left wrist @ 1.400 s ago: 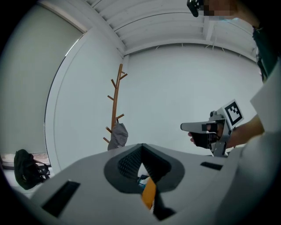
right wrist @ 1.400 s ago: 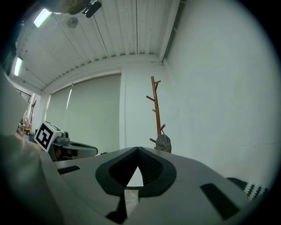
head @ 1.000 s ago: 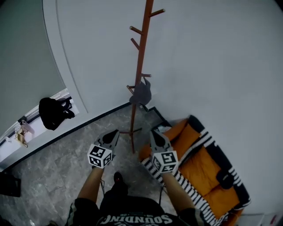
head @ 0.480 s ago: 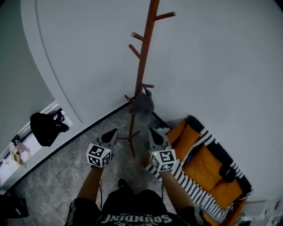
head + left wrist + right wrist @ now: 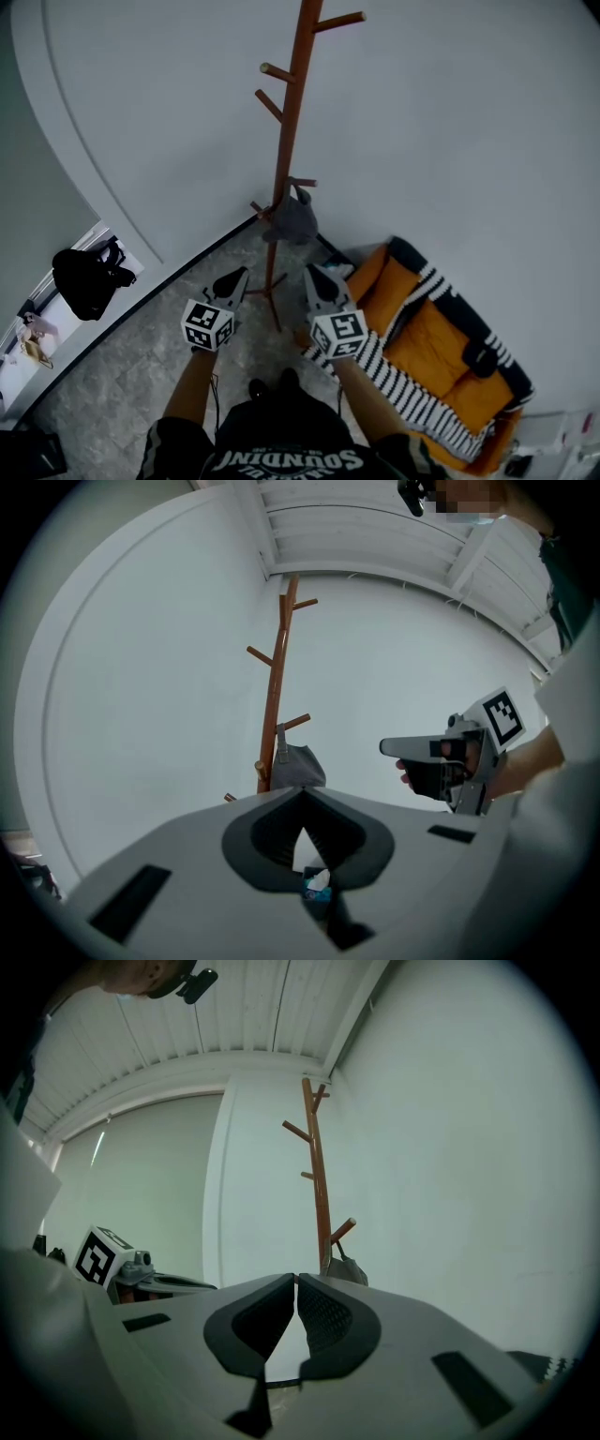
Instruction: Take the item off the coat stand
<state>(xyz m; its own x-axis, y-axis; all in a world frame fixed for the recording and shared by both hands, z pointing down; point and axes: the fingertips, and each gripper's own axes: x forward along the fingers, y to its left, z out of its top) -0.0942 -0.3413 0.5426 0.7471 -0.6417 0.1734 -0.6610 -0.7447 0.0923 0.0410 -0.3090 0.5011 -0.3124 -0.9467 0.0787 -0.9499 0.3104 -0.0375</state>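
Note:
A brown wooden coat stand rises in front of the white wall. A small grey bag hangs by its strap from a low peg. In the head view my left gripper and right gripper are held side by side short of the stand, one to each side of its pole, both below the bag. Neither touches it. The left gripper view shows shut jaws, with the stand and bag beyond them. In the right gripper view the jaws are shut on nothing, and the bag peeks over them.
An orange couch with a black-and-white striped throw stands to the right of the stand's base. A black bag sits on a low ledge at the left. The floor is grey marble. The person's feet are below the grippers.
The person has stepped a little closer to the stand, and both grippers have come slightly forward with it. The bag still hangs on its peg. Both jaws stay shut.

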